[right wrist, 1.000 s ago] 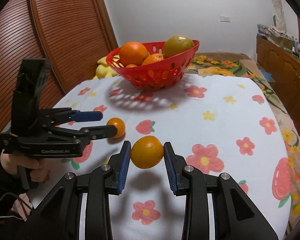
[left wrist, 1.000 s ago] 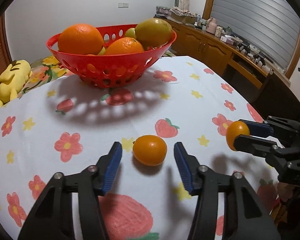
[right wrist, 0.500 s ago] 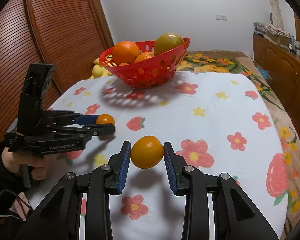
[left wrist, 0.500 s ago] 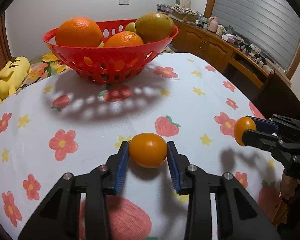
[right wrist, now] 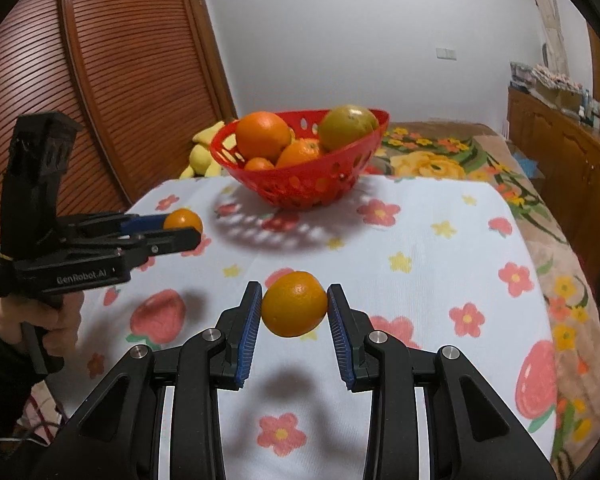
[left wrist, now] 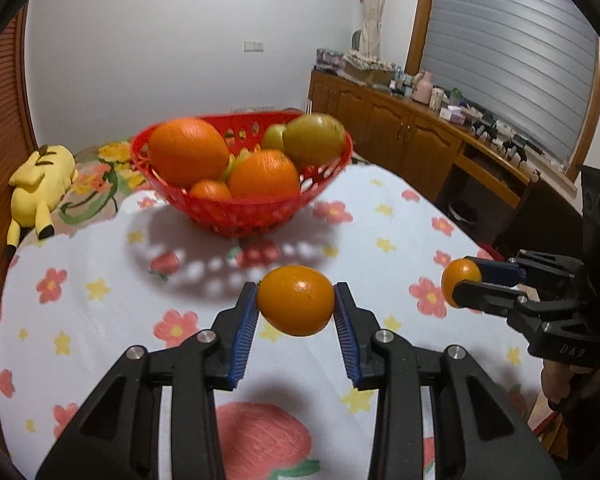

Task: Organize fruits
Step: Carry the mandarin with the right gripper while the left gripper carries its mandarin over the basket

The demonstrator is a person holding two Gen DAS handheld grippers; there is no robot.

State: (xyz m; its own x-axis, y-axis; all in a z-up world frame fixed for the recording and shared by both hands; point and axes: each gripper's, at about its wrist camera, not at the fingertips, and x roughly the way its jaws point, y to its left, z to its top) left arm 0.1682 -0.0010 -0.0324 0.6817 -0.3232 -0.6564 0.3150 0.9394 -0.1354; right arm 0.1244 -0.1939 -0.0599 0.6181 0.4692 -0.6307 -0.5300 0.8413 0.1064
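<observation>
My left gripper [left wrist: 296, 308] is shut on a small orange [left wrist: 296, 300] and holds it above the flowered tablecloth; it also shows in the right wrist view [right wrist: 183, 221]. My right gripper [right wrist: 294, 312] is shut on another small orange [right wrist: 294, 305], also lifted off the cloth, seen in the left wrist view [left wrist: 460, 282] at the right. A red perforated basket [left wrist: 260, 210] stands at the far side of the table [right wrist: 420, 240], holding two large oranges, a smaller one and greenish fruit. The basket shows in the right wrist view [right wrist: 312, 190] too.
A yellow plush toy [left wrist: 40, 184] lies past the table's far left edge on a flowered bedspread [right wrist: 440, 160]. A wooden sideboard [left wrist: 420, 148] with clutter runs along the right wall. A slatted wooden door [right wrist: 100, 80] stands at the left.
My left gripper closed on the small orange that lay on the cloth and lifted it. My right gripper kept its orange and rose too. Both views now look down on the basket more.
</observation>
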